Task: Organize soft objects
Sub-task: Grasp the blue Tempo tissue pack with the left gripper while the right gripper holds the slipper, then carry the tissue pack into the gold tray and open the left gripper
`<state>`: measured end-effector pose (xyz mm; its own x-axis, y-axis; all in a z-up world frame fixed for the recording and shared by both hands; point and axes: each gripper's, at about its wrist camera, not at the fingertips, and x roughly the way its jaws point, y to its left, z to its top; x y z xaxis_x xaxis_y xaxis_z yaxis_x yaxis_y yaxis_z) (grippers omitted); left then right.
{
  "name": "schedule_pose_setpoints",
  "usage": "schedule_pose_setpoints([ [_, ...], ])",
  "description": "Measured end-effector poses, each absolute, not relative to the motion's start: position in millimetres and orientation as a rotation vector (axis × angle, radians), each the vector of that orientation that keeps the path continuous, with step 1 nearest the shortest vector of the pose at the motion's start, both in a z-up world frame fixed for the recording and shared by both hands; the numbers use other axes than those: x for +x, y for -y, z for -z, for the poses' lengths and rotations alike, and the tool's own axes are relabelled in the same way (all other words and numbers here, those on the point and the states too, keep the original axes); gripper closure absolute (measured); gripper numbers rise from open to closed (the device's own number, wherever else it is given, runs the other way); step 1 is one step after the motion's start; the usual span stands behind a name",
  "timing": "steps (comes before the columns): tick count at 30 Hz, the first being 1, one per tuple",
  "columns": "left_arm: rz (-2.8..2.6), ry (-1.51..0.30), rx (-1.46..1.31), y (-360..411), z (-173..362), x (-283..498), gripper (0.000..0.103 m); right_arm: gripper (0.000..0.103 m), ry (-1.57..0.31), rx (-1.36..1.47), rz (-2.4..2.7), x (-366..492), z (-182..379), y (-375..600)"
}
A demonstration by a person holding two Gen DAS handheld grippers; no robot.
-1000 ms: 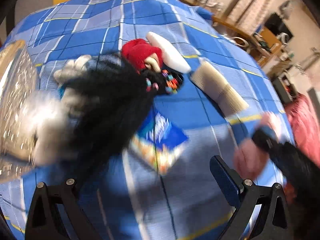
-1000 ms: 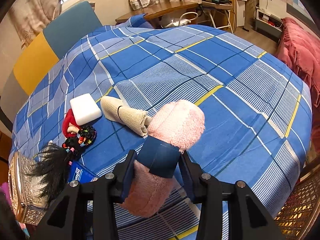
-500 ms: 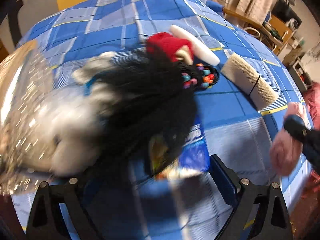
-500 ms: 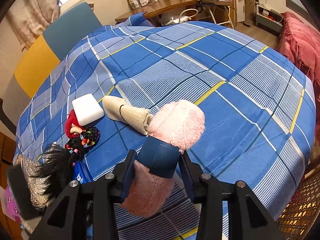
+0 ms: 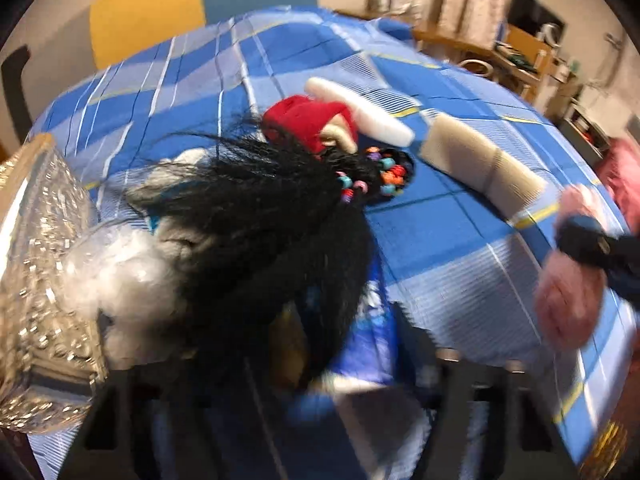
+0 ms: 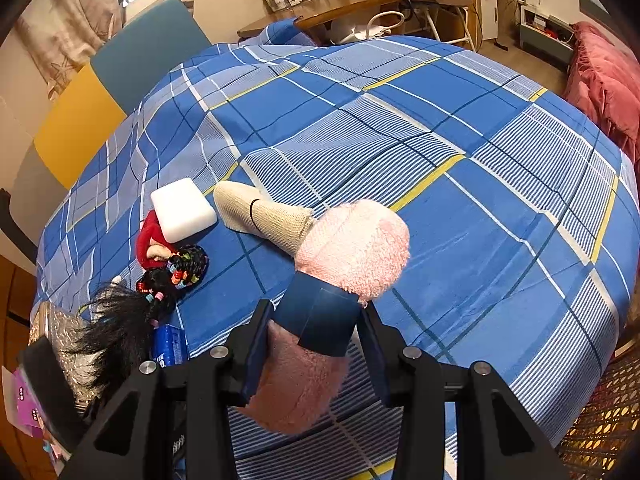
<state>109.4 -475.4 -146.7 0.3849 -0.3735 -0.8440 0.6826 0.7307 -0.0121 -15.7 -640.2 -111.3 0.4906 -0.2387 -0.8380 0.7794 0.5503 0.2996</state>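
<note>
A pink plush piece with a dark blue band across it hangs over the bed, and my right gripper is shut on it. That plush also shows at the right of the left wrist view. My left gripper hovers low over a black wig, its jaws closing. Wig hair and a blue packet lie between the blurred fingers, and I see no pad pressing. Past the wig lie a red-hatted doll, a white sponge, a beige knit roll and a beaded black hair band.
A glittery silver box stands at the bed's left edge, with white fluff beside it. The blue plaid bedspread runs bare to the right. A red blanket and a wooden desk stand beyond the bed.
The left gripper has dropped closer to the black wig, rolled a little, and its jaws have narrowed around the hair and blue packet. The right gripper holds still with the pink plush.
</note>
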Motion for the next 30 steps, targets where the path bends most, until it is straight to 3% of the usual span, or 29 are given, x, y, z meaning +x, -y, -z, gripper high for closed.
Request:
schedule_pose_setpoints([
  [17,0.771,-0.963,0.276,376,136,54,0.049,0.060,-0.834,0.670,0.587,1,106,622],
  [19,0.768,-0.948,0.278,372,135,54,0.035,0.060,-0.835,0.649,0.576,4,105,618],
  [20,0.753,-0.935,0.280,372,134,55,0.024,0.060,-0.836,0.646,0.571,6,105,617],
  [21,0.745,-0.930,0.274,372,134,58,0.022,0.060,-0.838,0.636,0.568,7,105,615],
  [23,0.757,-0.942,0.258,375,134,66,0.030,0.060,-0.844,0.611,0.569,9,104,612],
  [24,0.765,-0.961,0.264,376,136,69,0.045,0.060,-0.846,0.596,0.570,10,104,610],
  [25,0.770,-0.986,0.263,377,139,71,0.050,0.060,-0.847,0.586,0.570,11,103,609],
  [30,0.797,-0.980,0.238,362,136,65,0.050,0.060,-0.859,0.563,0.566,14,105,606],
])
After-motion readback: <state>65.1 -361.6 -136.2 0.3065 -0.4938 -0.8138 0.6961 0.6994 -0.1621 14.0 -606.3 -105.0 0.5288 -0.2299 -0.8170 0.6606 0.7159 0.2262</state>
